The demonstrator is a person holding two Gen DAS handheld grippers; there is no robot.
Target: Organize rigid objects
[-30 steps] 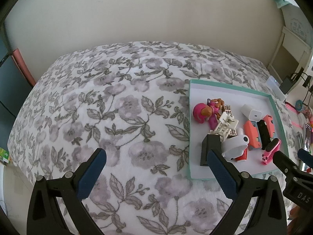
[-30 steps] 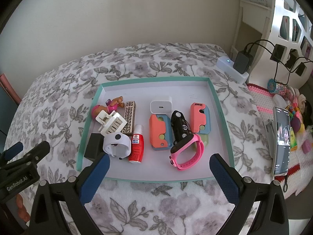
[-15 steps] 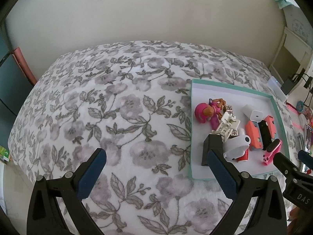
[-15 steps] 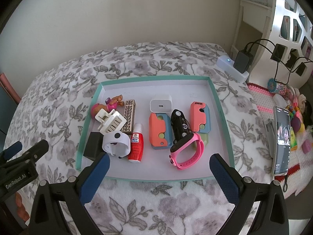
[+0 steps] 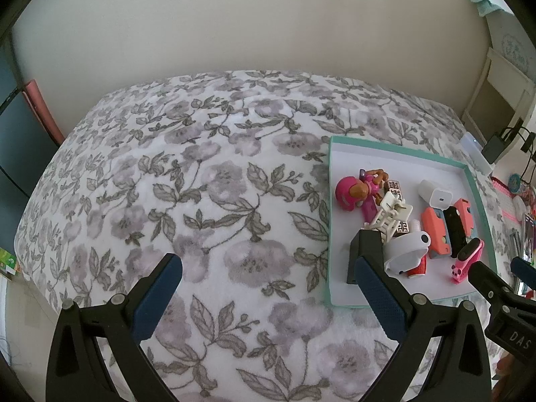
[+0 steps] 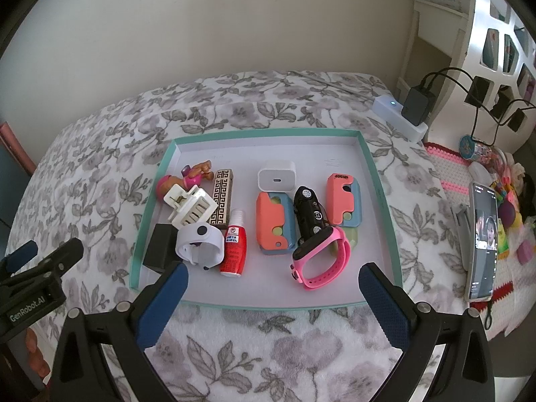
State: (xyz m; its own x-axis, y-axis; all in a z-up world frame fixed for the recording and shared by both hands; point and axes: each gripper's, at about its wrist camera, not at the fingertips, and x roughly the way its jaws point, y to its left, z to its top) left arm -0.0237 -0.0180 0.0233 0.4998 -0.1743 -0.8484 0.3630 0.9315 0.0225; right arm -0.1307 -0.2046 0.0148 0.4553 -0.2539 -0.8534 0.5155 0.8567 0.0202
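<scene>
Teal tray [image 6: 382,201] | phone [image 6: 482,241] beside | both grippers gaping, empty

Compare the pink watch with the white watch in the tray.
The pink watch has a black face and lies near the tray's front middle, against the black toy car; the white watch shows a dark round stud and sits at the left, between the black block and the red bottle. Both are closed loops lying on their sides.
</scene>
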